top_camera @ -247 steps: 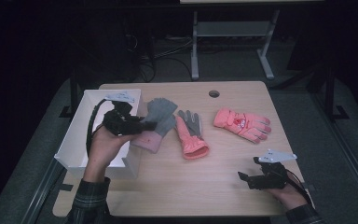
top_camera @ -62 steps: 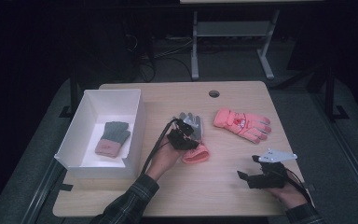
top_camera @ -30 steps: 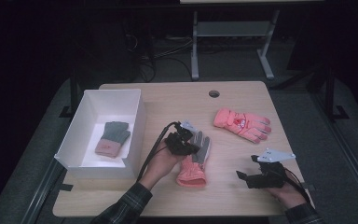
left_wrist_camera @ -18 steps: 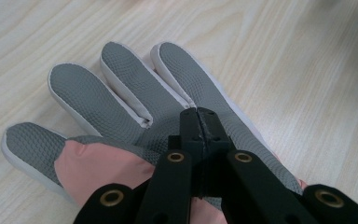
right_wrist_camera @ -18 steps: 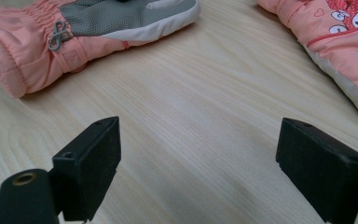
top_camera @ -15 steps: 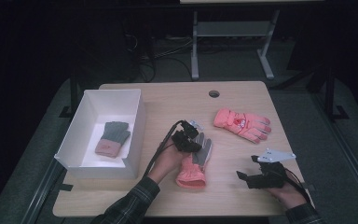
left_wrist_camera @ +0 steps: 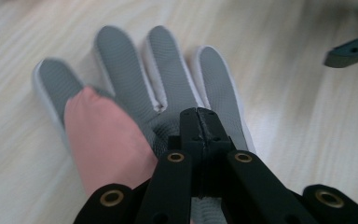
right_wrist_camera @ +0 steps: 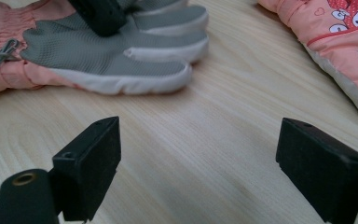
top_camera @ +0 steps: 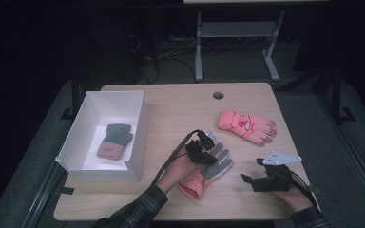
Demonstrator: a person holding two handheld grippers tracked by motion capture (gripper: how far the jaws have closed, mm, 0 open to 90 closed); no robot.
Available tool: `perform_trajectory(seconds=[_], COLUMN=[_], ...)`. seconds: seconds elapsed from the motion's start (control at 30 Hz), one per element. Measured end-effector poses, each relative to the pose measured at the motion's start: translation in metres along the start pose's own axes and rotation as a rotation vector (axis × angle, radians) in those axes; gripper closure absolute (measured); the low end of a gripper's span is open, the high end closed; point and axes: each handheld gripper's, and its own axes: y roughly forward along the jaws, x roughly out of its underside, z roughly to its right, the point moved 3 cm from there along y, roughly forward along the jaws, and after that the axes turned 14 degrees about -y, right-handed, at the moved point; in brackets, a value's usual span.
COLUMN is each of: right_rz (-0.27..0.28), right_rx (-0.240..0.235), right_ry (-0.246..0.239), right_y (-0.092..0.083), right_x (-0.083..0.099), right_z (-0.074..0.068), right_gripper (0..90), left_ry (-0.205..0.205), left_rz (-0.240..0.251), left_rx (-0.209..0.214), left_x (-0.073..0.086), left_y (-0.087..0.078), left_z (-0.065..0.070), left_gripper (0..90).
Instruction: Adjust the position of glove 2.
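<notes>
A grey-palmed glove (top_camera: 220,164) with a pink cuff lies palm up near the middle of the table; I also see the glove (left_wrist_camera: 163,60) in close-up and the glove (right_wrist_camera: 107,56) low across the wood. My left gripper (top_camera: 208,154) rests on its palm, the left gripper (left_wrist_camera: 198,114) jaws pressed together with glove fabric pinched at their tips. My right gripper (top_camera: 249,179) sits on the table at the front right, and the right gripper (right_wrist_camera: 198,154) stands wide open with bare wood between its jaws, pointing at the glove.
A pink padded mitten (top_camera: 247,126) with a cartoon print lies at the back right; the mitten (right_wrist_camera: 335,32) is near my right gripper. A white box (top_camera: 142,123) on the left holds a green glove (top_camera: 115,140) with a pink cuff. A round cable hole (top_camera: 218,95) is near the far edge.
My left gripper has shifted right and slightly down, and the grey glove's fingers have swung right with it. The right gripper has stayed still.
</notes>
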Motion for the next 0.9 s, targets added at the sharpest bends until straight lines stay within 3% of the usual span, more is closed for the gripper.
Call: perform_trajectory(seconds=[0.17,0.33,0.57,0.9], right_rz=[-0.007,-0.016,-0.050,-0.050], right_rx=[-0.002,-0.007,-0.046,-0.059], right_ry=[-0.002,-0.004,0.018,0.027], right_y=[0.000,0.000,0.001,-0.003], right_x=[0.000,0.000,-0.003,-0.004], right_z=[0.000,-0.001,-0.002,0.000], right_gripper=[13.7,13.6,13.6,14.0], left_ry=[0.025,0.023,0.019,0.001], left_rz=[-0.015,-0.012,0.012,0.065], left_rx=[0.012,0.015,0.056,0.055], left_x=[0.000,0.000,-0.001,0.001], left_y=[0.005,0.005,-0.003,-0.027], left_z=[0.011,0.011,0.014,0.009], left_gripper=[89.9,89.8,89.8,89.8])
